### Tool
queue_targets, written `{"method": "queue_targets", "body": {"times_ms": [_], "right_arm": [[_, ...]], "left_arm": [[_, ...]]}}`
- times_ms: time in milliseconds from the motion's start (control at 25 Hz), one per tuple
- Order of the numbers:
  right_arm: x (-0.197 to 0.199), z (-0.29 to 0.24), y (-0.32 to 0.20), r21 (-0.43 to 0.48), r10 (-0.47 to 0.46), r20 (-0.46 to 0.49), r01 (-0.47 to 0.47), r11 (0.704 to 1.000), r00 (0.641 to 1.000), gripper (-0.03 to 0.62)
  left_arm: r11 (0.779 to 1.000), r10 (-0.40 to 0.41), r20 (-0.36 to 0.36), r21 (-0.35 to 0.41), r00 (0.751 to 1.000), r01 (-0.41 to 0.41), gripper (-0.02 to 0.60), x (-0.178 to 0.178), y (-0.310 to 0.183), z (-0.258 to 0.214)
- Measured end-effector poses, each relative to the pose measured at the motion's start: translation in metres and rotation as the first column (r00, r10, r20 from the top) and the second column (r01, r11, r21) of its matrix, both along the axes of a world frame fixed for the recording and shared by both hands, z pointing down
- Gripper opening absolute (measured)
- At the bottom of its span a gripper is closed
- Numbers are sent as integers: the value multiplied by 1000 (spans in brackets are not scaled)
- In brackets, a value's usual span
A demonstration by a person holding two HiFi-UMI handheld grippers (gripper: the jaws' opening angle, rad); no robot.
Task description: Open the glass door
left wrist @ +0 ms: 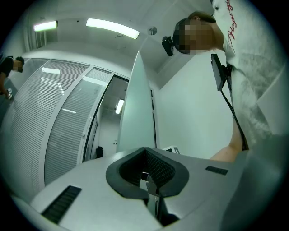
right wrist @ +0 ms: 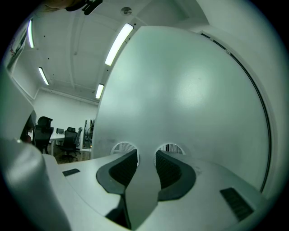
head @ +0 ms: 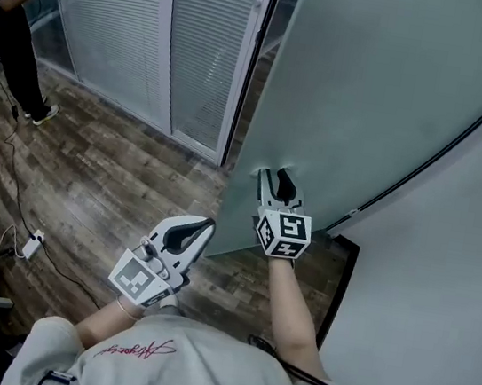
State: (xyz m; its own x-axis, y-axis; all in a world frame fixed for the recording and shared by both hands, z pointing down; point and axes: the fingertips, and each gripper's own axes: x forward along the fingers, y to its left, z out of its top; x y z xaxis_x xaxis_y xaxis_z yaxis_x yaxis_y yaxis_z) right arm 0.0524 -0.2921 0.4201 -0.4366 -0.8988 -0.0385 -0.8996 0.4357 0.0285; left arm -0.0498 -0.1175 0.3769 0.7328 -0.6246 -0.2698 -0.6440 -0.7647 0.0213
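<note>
White plastic of the left gripper [head: 207, 224] is hanging low over the floor [head: 109, 176], its jaws together on nothing, so it is taking no part. To its right, the right gripper [head: 277, 176] is meeting the door [head: 374, 81] with jaws apart, both tips touching the frosted face near its free edge and clamping nothing. The door is already standing partly away from its frame [head: 240, 97]. I am judging that the push should be steady and square to the glass, so that the tips are not sliding.

Bright ceiling striplights [right wrist: 118, 44], greenish cast, fisheye edges
</note>
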Motion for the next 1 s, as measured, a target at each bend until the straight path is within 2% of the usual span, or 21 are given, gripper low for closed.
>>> {"method": "queue_targets", "body": {"times_ms": [360,1000], "right_arm": [[16,1,52,9,-58,2,58,998,998,133],[58,0,131,1,-140,3,140,990,990,133]], "left_arm": [[998,-62,-10,1,998,62,12,20,38,1],[996,-85,-25,10,996,86,12,70,98,1]]}}
